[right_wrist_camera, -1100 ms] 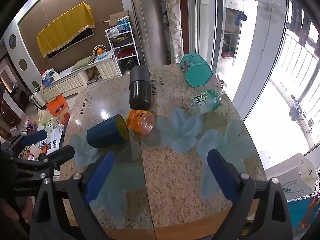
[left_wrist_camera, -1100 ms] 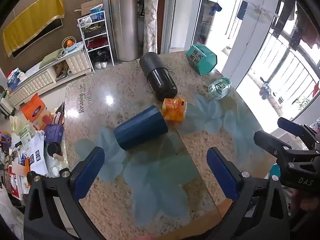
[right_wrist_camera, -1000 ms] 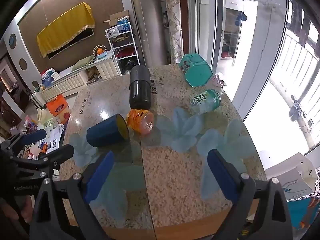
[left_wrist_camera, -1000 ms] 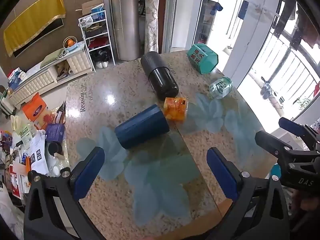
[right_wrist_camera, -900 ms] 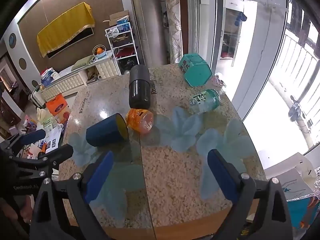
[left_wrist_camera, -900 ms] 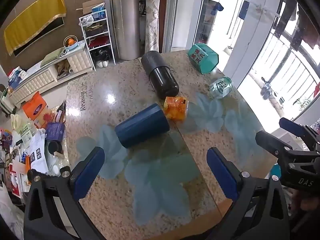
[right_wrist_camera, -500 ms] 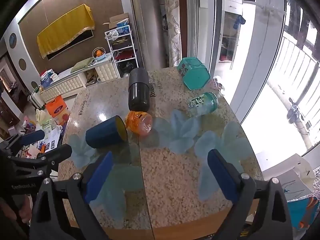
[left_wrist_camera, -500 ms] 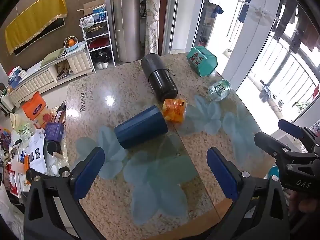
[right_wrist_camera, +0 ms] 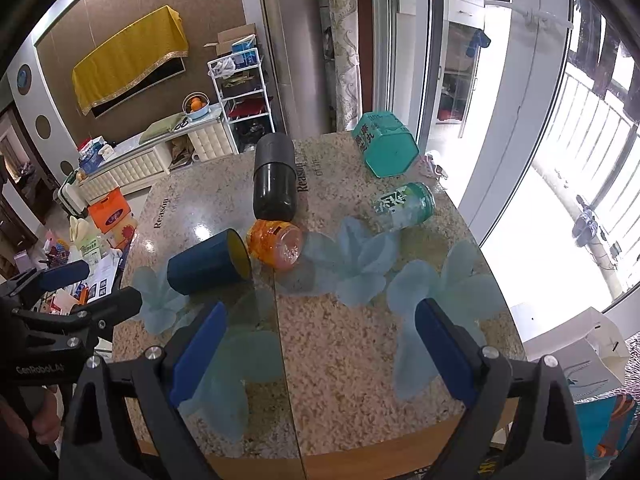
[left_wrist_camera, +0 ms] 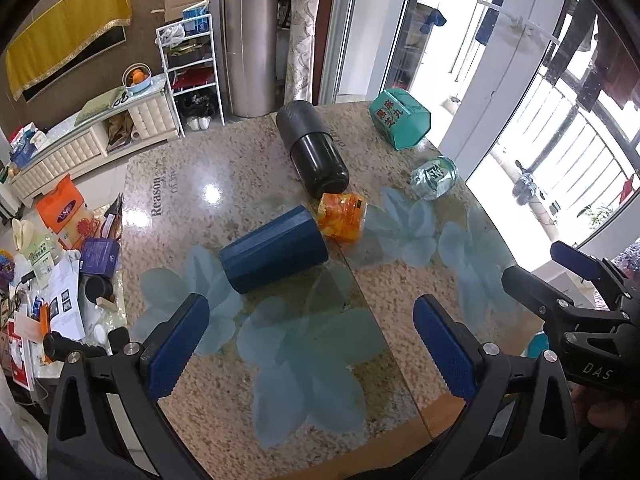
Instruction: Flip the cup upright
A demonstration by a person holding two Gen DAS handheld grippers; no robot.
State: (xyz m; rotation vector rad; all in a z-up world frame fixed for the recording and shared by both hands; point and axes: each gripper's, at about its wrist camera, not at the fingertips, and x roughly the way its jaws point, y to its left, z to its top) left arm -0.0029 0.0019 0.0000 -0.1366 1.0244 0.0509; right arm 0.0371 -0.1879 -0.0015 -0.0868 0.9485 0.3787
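A dark blue cup with a yellow inside lies on its side on the granite table, its mouth toward the orange jar. It also shows in the right wrist view. My left gripper is open and empty, held above the table's near edge, short of the cup. My right gripper is open and empty, above the near edge, right of the cup. Each gripper shows in the other's view: the right one at the right side, the left one at the left side.
An orange jar lies beside the cup's mouth. A black flask, a teal box and a clear green-labelled bottle lie farther back. A cluttered low table stands left of the table.
Both grippers have drawn slightly back and up from the table, so the objects look a little smaller. Nothing on the table has moved. Both stay open.
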